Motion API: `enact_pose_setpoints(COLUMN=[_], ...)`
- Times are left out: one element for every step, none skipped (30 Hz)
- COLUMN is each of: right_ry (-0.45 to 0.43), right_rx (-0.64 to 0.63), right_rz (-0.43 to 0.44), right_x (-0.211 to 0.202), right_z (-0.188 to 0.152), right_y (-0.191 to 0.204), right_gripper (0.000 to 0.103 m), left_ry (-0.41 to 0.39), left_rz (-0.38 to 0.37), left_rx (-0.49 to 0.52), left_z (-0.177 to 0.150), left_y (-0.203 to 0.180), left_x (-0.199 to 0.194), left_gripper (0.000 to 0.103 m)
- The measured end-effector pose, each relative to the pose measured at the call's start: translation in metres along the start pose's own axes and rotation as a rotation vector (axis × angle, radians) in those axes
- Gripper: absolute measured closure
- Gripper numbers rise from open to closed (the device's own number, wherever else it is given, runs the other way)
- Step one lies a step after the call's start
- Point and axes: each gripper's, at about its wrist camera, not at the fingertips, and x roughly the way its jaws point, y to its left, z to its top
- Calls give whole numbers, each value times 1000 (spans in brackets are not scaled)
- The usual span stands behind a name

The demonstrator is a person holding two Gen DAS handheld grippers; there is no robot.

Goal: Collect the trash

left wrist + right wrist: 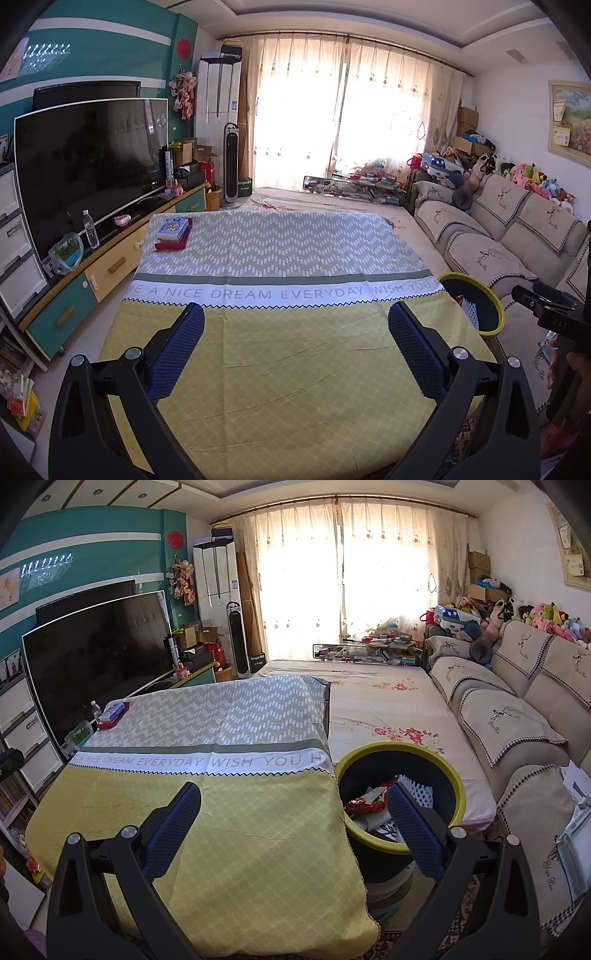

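Both grippers, left gripper (295, 314) and right gripper (293, 794), spread, empty; wrappers (369, 803) sit in bin (458, 775) (beside table (221, 812)).

The left claw (295, 325) is held level with its two blue-padded fingers (181, 350) spread wide, nothing between them. The right claw (293, 805) is likewise spread wide and empty, its blue pads (413, 830) far apart. In the left wrist view, a hand (570, 373) grips the right claw's black body at the right edge.

Both wrist views low over the cloth-covered table (295, 369), window-facing, sharing bin (458, 775).
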Motion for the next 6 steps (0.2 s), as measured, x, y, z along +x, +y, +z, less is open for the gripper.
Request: enact_pose_setpoints(right_ry=[2,5,9,18,26,35], right_rx=[-10,-23,-35,-50,-62,-69], right_rz=[6,14,23,30,37,51], right_x=[5,11,20,32,45,59], right_z=[5,10,16,24,31,38], right_y=[3,8,12,20,25,31], right_gripper=[7,7,7,7,7,7], left_ry=[15,30,44,57,72,89], left_rz=[-4,-7,-2,9,24,37], left_rx=[-3,0,1,-4,-11,-17], left_z=[3,7,10,14,18,22], left_y=[4,8,13,19,27,34], left_x=[9,20,33,47,64,81], left_gripper=[5,5,5,5,5,5])
